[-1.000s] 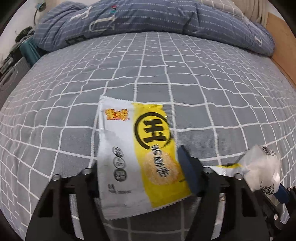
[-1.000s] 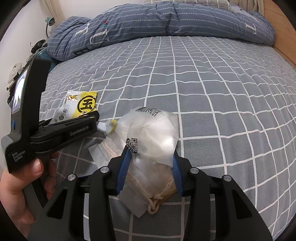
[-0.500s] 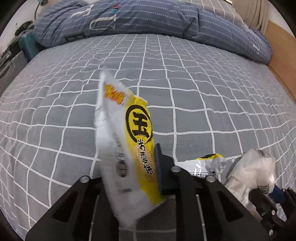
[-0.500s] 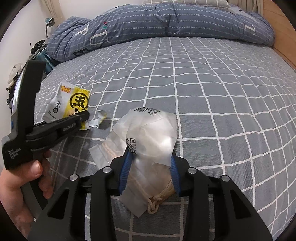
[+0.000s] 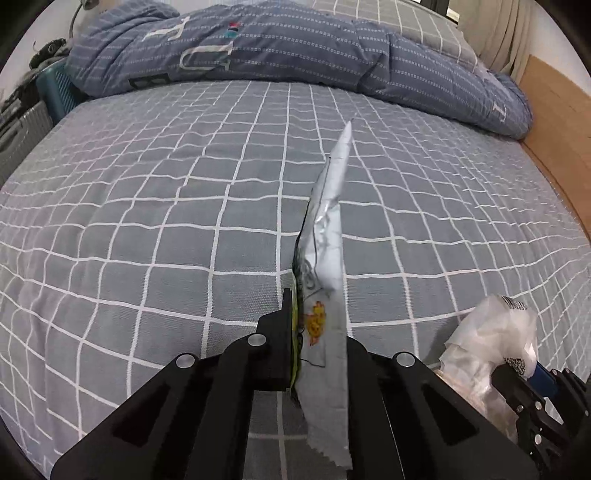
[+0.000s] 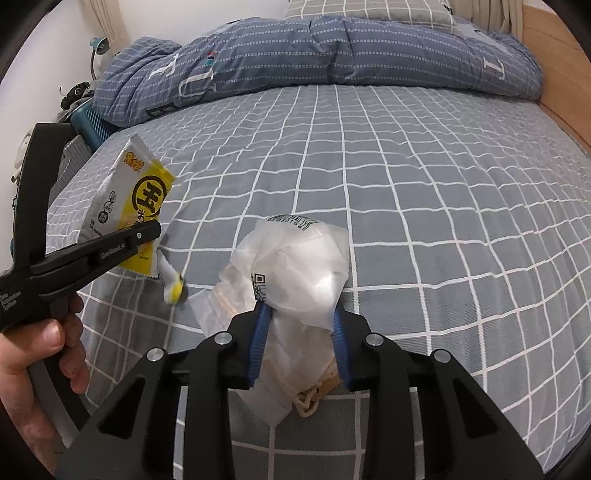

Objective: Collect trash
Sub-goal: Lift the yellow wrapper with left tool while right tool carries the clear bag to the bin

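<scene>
A yellow and white snack wrapper (image 5: 325, 266) stands edge-on above the grey checked bed sheet (image 5: 147, 221), with my left gripper (image 5: 299, 321) shut on its lower part. In the right wrist view the same wrapper (image 6: 129, 199) hangs at the left in the left gripper (image 6: 147, 236), held by a hand (image 6: 44, 354). A small yellow and white scrap (image 6: 171, 284) lies on the sheet just under it. My right gripper (image 6: 297, 328) has its jaws closing on a crumpled white bag (image 6: 295, 266), and its blue pads (image 6: 258, 332) press the bag's sides. The bag (image 5: 491, 332) also shows at the lower right of the left wrist view.
A blue-grey quilt (image 5: 277, 48) is bunched along the far end of the bed, with a checked pillow (image 6: 369, 11) behind it. A wooden bed frame (image 5: 554, 122) runs along the right side. A teal crate (image 6: 88, 118) and clutter stand off the bed's left edge.
The left jaws shut on the snack wrapper and lifted it off the sheet, turning it edge-on. The small scrap under it came into view. The right jaws narrowed on the white bag.
</scene>
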The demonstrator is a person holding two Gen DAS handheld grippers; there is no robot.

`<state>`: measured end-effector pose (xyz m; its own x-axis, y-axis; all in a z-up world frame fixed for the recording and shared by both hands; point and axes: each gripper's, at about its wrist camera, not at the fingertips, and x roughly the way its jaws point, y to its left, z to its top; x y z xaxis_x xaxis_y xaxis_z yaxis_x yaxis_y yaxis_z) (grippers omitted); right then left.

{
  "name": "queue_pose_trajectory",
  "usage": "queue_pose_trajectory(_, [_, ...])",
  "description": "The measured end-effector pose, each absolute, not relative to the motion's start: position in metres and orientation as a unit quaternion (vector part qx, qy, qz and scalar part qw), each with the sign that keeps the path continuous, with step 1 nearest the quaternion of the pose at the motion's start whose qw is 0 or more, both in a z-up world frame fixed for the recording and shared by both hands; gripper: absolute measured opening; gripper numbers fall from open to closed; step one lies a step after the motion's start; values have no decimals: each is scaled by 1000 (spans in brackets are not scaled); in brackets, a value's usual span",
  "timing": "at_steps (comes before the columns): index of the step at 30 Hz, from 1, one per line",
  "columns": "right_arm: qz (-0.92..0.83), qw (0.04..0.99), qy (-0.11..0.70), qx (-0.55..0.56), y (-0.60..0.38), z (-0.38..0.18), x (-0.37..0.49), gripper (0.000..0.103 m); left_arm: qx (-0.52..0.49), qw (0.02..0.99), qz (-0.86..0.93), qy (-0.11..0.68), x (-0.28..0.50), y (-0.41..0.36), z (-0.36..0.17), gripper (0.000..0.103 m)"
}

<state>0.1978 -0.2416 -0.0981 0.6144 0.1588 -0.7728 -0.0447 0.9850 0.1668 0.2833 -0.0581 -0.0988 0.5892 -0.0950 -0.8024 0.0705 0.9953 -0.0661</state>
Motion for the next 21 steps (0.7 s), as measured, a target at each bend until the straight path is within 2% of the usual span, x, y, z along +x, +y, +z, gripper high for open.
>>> queue_pose_trajectory(21, [31, 924, 379, 38, -243, -20, 150, 29, 3, 904, -66, 423, 202, -56, -35, 2])
